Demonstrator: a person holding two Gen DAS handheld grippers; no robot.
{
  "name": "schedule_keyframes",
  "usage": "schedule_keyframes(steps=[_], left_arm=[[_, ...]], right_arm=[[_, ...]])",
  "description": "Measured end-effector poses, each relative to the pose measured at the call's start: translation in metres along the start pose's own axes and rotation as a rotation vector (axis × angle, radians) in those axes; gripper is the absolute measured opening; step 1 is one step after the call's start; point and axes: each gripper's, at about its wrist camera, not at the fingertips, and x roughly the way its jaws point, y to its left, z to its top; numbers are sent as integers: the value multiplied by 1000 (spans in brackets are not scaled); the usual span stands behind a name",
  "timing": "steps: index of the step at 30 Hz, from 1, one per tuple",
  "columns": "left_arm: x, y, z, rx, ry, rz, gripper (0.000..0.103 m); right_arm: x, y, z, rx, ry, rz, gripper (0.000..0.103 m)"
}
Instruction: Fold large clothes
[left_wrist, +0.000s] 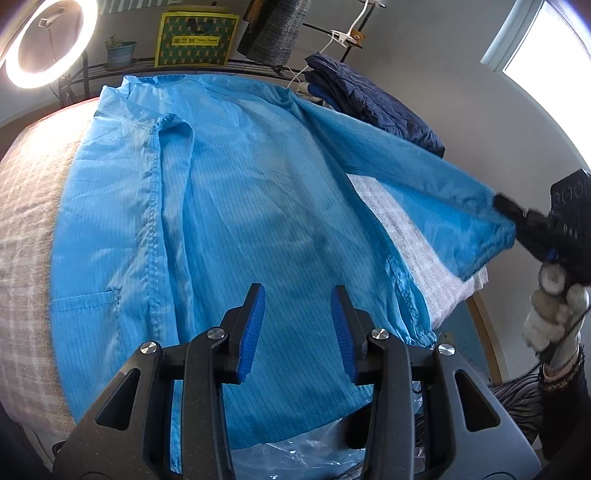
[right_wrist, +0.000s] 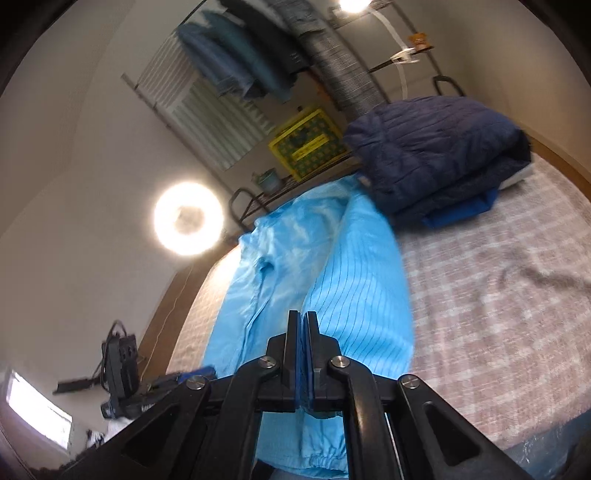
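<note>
one sleeve (left_wrist: 424, 184) pinched in right claw (right_wrist: 303, 321), cuff hidden; left claw (left_wrist: 297, 295) open

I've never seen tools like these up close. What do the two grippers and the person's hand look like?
Each is a black frame of angular struts with silver rivets. The left gripper has two fingers faced with ribbed blue pads. The right gripper has the same blue between black fingers. The hand wears a light knit glove with a dark patterned cuff; a thin dark cable trails beside it.
</note>
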Motion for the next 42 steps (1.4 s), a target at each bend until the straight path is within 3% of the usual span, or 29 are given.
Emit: schedule_keyframes(steps=[3, 5, 8, 12, 14, 15, 16, 21, 22, 24, 27, 29, 30, 31, 32, 33, 35, 42], left_arm=[[-6, 8, 1, -21, -21, 18, 37], [-9, 14, 1, -37, -29, 30, 37], [-10, 23, 0, -68, -29, 48, 37], [-9, 28, -2, -80, -20, 61, 37], [-7, 26, -4, -66, -11, 68, 37], [-5, 26, -5, -61, -5, 68, 37], [-3, 25, -7, -57, 4, 68, 37], [9, 19, -15, -47, 43, 53, 37], [12, 16, -17, -40, 52, 45, 37], [17, 10, -21, -29, 67, 39, 37], [29, -2, -28, 10, 106, 33, 37], [32, -7, -31, 28, 117, 34, 37], [32, -8, -31, 31, 116, 32, 37], [30, -8, -30, 30, 111, 28, 37], [28, -7, -28, 26, 100, 26, 37], [25, -6, -26, 17, 89, 26, 37], [20, 2, -23, -10, 74, 26, 37], [-6, 31, -17, -126, 17, 13, 37]], right_arm=[[35, 24, -26, -89, 116, 37, 0], [67, 40, -59, -152, 244, 56, 0], [111, 57, -109, -286, 429, 6, 0], [138, 66, -138, -394, 550, -55, 1], [138, 70, -136, -424, 547, -75, 12], [136, 69, -133, -419, 543, -72, 34], [132, 69, -129, -404, 535, -50, 41], [94, 56, -100, -330, 408, 99, 42], [87, 51, -93, -313, 372, 86, 44], [81, 35, -80, -265, 314, -9, 59], [86, 5, -73, -207, 301, -143, 67], [93, -9, -74, -170, 338, -156, 67], [96, -14, -77, -154, 357, -145, 61], [99, -16, -79, -147, 373, -124, 52], [102, -15, -81, -146, 397, -95, 26], [99, -16, -79, -152, 402, -82, 13], [96, -6, -79, -179, 390, -66, 1], [91, 56, -65, -243, 285, 45, 0]])
